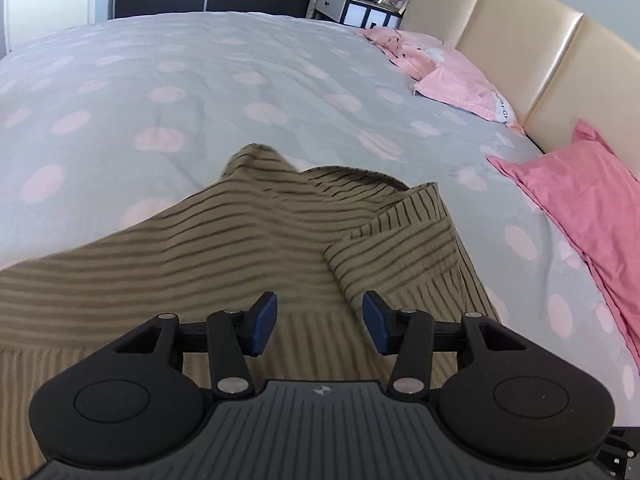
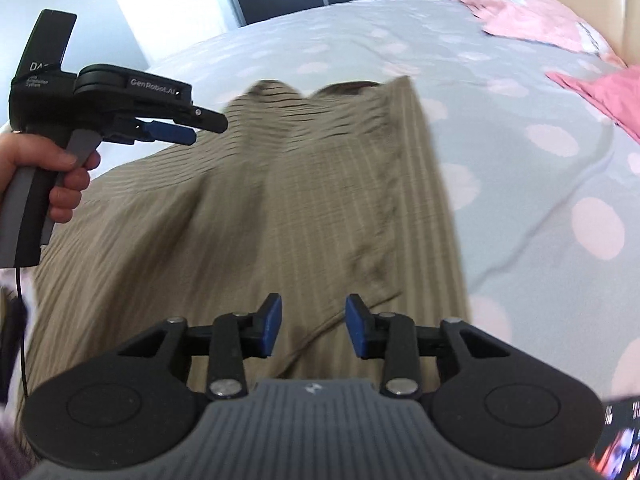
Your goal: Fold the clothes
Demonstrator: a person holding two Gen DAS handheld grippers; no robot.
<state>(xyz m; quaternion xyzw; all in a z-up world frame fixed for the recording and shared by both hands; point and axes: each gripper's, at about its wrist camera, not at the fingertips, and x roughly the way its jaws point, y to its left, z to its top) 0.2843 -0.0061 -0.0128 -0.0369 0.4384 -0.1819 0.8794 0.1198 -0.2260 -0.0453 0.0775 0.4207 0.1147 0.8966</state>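
A: What's nearest the cameras?

B: The two claws. The left gripper [image 1: 320, 322] has its blue pads [image 1: 264, 324] spread wide apart with nothing between them, poised over the shirt. The right gripper [image 2: 314, 326] looks the same: jaws parted, nothing held, above the cloth.

A: And the shirt?

B: The tan striped shirt [image 1: 224, 248] lies spread on the bed directly under both claws. From the left wrist, a folded-over flap with a hem sits just beyond the right pad. From the right wrist, the shirt [image 2: 280, 200] runs away from the camera, its far end bunched; that part is blurred.

A: Can you see one tool from the other?

B: Yes. In the right wrist view the left gripper appears at the left edge, gripped by the person's left hand [image 2: 60, 176] and held over the shirt's left side.

A: Farther out?

B: The grey bedspread [image 1: 200, 80] with pale pink dots, then pink pillows [image 1: 580, 192] along the cream headboard [image 1: 520, 40], and a white nightstand [image 1: 352, 6] beyond.
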